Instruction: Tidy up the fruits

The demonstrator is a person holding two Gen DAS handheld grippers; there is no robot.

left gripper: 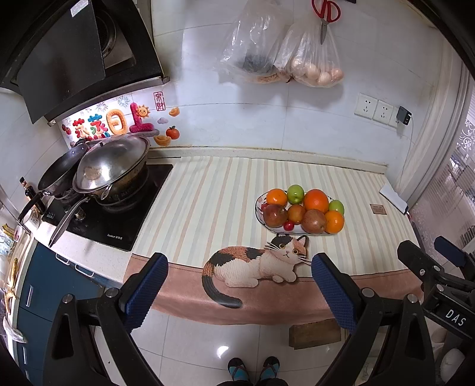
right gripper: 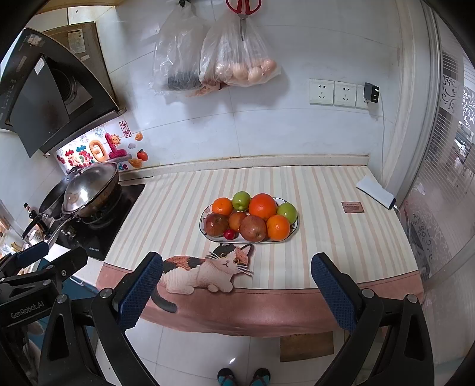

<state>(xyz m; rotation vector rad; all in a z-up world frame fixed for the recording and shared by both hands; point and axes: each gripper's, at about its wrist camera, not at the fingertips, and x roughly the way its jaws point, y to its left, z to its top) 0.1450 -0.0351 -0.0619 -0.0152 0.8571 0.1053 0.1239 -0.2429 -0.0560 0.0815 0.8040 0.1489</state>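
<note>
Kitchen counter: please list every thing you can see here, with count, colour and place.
plate: one, white, middle of mat
oranges: three, orange, on plate
green apples: two, back of plate
red apples: two, front of plate
small red fruit: one, front edge of plate
mat: one, striped with cat picture, on counter
wok: one, steel, lidded, on stove at left
plastic bags: two, clear, hanging on wall
scissors: one, red handles, on wall
left gripper: fingers open, empty
right gripper: fingers open, empty
</note>
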